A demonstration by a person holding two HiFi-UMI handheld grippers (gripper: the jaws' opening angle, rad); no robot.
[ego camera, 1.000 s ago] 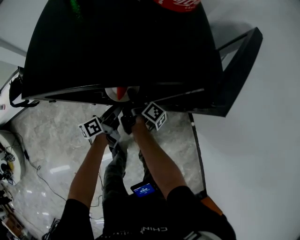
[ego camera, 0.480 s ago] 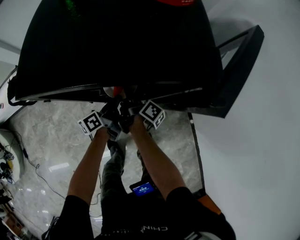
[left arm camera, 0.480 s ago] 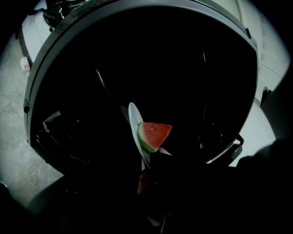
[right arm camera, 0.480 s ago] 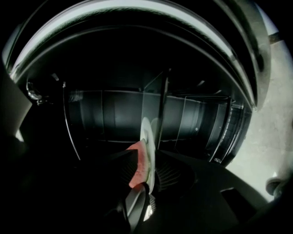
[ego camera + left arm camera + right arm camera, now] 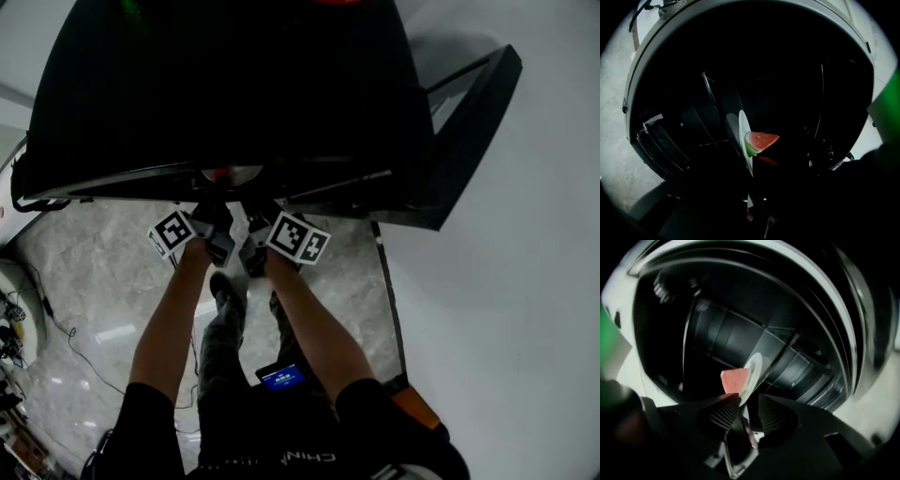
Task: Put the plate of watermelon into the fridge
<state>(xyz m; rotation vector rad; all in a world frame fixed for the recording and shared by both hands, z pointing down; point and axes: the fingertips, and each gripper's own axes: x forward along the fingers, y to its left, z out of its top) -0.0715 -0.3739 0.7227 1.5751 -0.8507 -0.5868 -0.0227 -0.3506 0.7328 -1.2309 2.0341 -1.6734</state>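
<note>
1. Where the right gripper (image 5: 747,401) shows its own jaws, they stand narrow, ribbed pads (image 5: 723,413) closed on the near rim of the white plate (image 5: 753,371), which rises edge-on from between them.
2. The watermelon (image 5: 735,380) wedge lies on the plate's face just beyond the jaw tips, toward the left of that view.
3. The left gripper (image 5: 751,206) is nearly lost in shadow. The plate (image 5: 744,136) runs down as a thin white edge into its dark jaws, which hold the rim there.
4. In the left gripper view the watermelon (image 5: 760,140), red with a green rind, sits on the plate above the jaws and points right.
5. Behind the plate in both gripper views is the dark inside of the fridge (image 5: 708,112), with wire shelves.
6. In the head view the left gripper (image 5: 211,239) and right gripper (image 5: 253,248) reach side by side to the fridge (image 5: 234,84) opening, and only a sliver of plate (image 5: 230,173) shows under its black top edge. The door (image 5: 469,122) stands open on the right.
</note>
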